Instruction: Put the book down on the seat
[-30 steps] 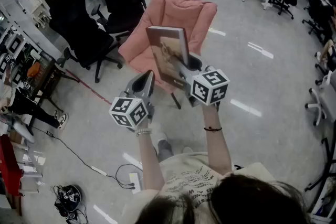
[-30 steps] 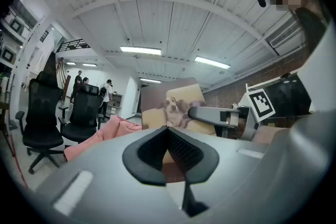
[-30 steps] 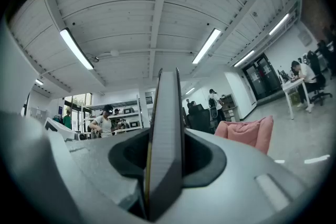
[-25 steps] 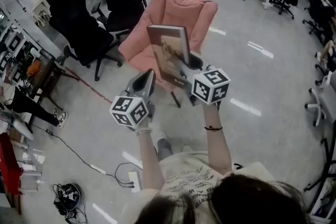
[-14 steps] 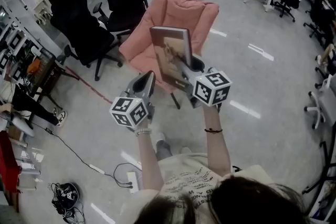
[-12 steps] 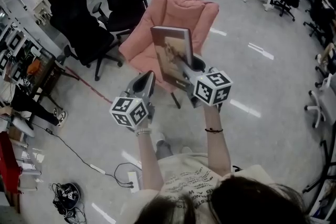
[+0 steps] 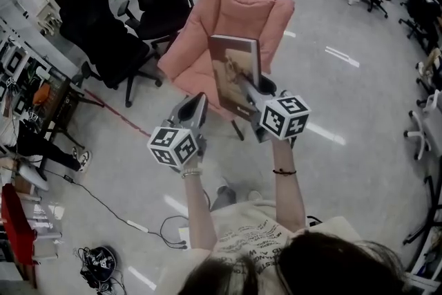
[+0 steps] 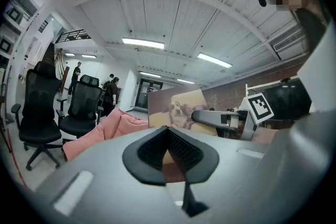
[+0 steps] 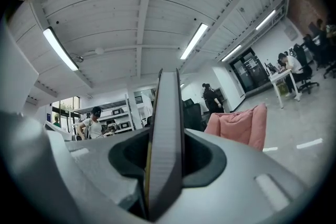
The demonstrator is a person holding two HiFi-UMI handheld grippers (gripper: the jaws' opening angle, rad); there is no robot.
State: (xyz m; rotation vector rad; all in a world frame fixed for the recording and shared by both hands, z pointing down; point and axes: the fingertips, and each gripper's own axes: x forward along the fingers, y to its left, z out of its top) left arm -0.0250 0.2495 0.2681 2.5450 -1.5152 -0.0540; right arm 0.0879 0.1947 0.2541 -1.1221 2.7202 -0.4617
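Book (image 7: pixel 235 71) stands upright, its lower edge pinched between your right gripper's (image 7: pixel 253 92) jaws; your left gripper's (image 7: pixel 197 100) jaws meet, empty.

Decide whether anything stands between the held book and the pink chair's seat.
Nothing visible does. The book, clamped in the right gripper, is upright over the pink seat; the left gripper is off to one side.

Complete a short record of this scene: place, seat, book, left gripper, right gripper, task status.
place: open office, grey floor, black office chairs
seat: pink padded chair, nothing seen on it
book: brown hardcover book, upright, in the air before that chair
left gripper: jaws together, empty
right gripper: shut on the book's lower edge
task status: book not yet put down
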